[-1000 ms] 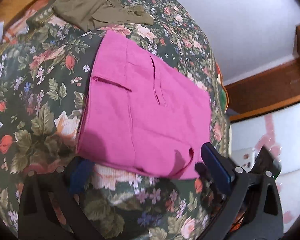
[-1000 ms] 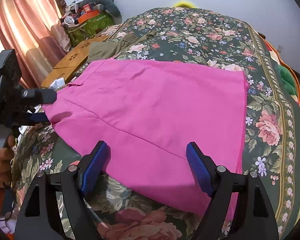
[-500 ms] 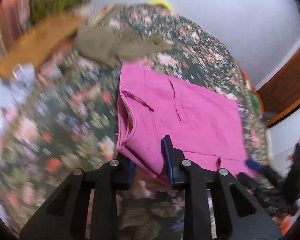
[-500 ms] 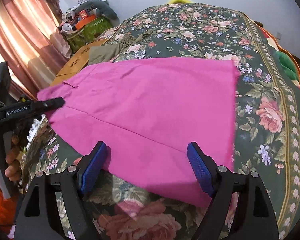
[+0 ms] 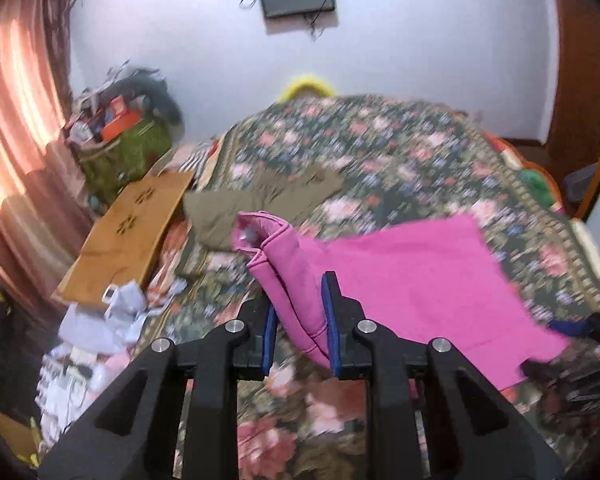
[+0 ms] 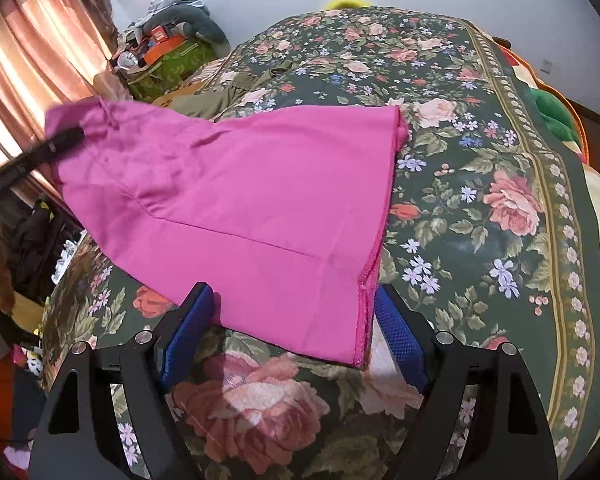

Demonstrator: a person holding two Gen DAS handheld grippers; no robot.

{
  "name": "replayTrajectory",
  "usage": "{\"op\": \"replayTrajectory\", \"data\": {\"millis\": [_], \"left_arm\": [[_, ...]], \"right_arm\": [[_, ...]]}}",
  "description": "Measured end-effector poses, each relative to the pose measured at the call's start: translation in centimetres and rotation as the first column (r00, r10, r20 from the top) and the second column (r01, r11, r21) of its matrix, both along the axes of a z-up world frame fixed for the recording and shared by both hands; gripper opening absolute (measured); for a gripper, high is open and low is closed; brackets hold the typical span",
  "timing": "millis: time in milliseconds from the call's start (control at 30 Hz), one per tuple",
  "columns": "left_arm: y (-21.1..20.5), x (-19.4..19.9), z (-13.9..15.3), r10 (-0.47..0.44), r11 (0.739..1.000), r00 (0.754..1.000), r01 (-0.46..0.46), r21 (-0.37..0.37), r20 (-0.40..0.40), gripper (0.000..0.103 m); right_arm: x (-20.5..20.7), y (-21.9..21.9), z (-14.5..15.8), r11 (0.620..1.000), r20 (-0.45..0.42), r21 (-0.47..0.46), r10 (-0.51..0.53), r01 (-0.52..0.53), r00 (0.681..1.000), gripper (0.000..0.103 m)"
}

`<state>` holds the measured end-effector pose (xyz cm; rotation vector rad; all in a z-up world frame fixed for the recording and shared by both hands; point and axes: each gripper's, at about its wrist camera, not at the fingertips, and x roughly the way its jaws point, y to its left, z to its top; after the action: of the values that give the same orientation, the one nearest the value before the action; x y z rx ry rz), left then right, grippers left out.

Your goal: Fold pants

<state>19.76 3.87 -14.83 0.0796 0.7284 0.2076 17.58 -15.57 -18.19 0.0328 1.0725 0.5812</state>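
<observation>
left tool [image 5: 298, 322] is clamped on a bunched corner of the pink pants [image 5: 412, 276], which rises off the bed [image 5: 380, 152] at that end. the rest of the cloth lies flat across the flowered cover, its far edge toward the right side of the bed. in the right wrist view the lifted corner stands up at the left, with the left tool seen there as a dark blurred bar.

right tool [image 6: 290, 330] is spread wide, holding nothing. its pads sit either side of the near hem of the pants [image 6: 240, 196], the right pad just beside the hem corner, the left pad at the cloth edge. judgement: it has not yet bitten.

step in hand, as i read it: lift one end and carry it over to make the next fold. to do it well, the right tool should close on the near hem corner, catching every layer, before the left travels further; then both ends move level so the edge stays straight. a single-layer grip would let the under layer sag and skew the fold. the left wrist view is blurred, so layer count in that grip is unclear.

containers: a green bin [image 6: 172, 62] stands beside the bed near the curtain, heaped with clutter, an orange box on top; contents otherwise too small to tell. an olive garment [image 5: 260, 200] lies on the bed beyond the pants.
</observation>
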Motion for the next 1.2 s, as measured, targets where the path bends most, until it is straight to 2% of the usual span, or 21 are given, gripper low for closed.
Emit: {"op": "replayTrajectory", "data": {"millis": [67, 200, 367, 433, 533, 600, 833, 967, 1033, 1100, 1133, 1167, 1200], "left_arm": [[-1.0, 0.4, 1.1, -0.036, 0.999, 0.999, 0.036, -0.008, 0.025, 0.019], [-3.8, 1.0, 2.7, -0.099, 0.995, 0.993, 0.098, 0.022, 0.065, 0.016], [-6.1, 2.3, 3.9, -0.187, 0.979, 0.980, 0.192, -0.075, 0.061, 0.015], [-6.5, 3.3, 4.1, -0.230, 0.958, 0.972, 0.233, -0.164, 0.042, 0.015], [-7.2, 4.9, 3.6, -0.315, 0.900, 0.949, 0.294, -0.321, -0.013, 0.015], [-7.8, 5.8, 3.0, -0.347, 0.874, 0.937, 0.307, -0.376, -0.040, 0.015], [-9.3, 7.4, 0.4, -0.418, 0.806, 0.901, 0.308, -0.506, -0.118, 0.015], [-9.5, 7.4, -0.5, -0.433, 0.803, 0.889, 0.306, -0.511, -0.148, 0.015], [-9.6, 7.3, -0.9, -0.454, 0.787, 0.877, 0.313, -0.532, -0.156, 0.019], [-9.6, 7.3, -1.1, -0.495, 0.760, 0.853, 0.332, -0.560, -0.166, 0.046], [-9.5, 7.2, -1.2, -0.496, 0.761, 0.853, 0.336, -0.555, -0.164, 0.052], [-9.3, 7.2, -1.2, -0.483, 0.775, 0.860, 0.335, -0.536, -0.162, 0.058], [-9.2, 7.3, -1.2, -0.472, 0.790, 0.866, 0.333, -0.515, -0.165, 0.059]], "right_arm": [[0.0, -0.3, -0.1, 1.000, -0.009, 0.008, -0.007, 0.008, 1.000, 0.080], [0.0, -0.5, -0.3, 1.000, -0.023, 0.026, -0.015, 0.016, 1.000, 0.080], [0.0, -0.5, -0.4, 0.999, -0.029, 0.035, -0.018, 0.019, 0.999, 0.080], [0.0, -0.6, -0.4, 0.999, -0.029, 0.036, -0.018, 0.019, 0.999, 0.080], [0.0, -0.6, -0.4, 0.999, -0.030, 0.035, -0.018, 0.019, 0.999, 0.080], [0.0, -0.6, -0.4, 0.999, -0.024, 0.034, -0.021, 0.022, 0.999, 0.080], [-0.1, -0.7, -0.2, 0.999, -0.020, 0.030, -0.015, 0.015, 1.000, 0.080], [-0.2, -0.9, -0.2, 0.999, -0.022, 0.037, -0.016, 0.017, 1.000, 0.080], [-0.3, -1.0, -0.2, 0.999, -0.019, 0.035, -0.018, 0.019, 1.000, 0.080], [-0.4, -1.0, 0.0, 0.999, -0.012, 0.029, -0.020, 0.021, 1.000, 0.080], [-0.4, -1.1, 0.1, 0.999, -0.005, 0.024, -0.025, 0.025, 1.000, 0.080], [-0.5, -1.2, 0.2, 0.999, -0.001, 0.026, -0.029, 0.029, 1.000, 0.080], [-0.5, -1.4, 0.3, 0.999, 0.002, 0.026, -0.032, 0.032, 0.999, 0.080]]}}
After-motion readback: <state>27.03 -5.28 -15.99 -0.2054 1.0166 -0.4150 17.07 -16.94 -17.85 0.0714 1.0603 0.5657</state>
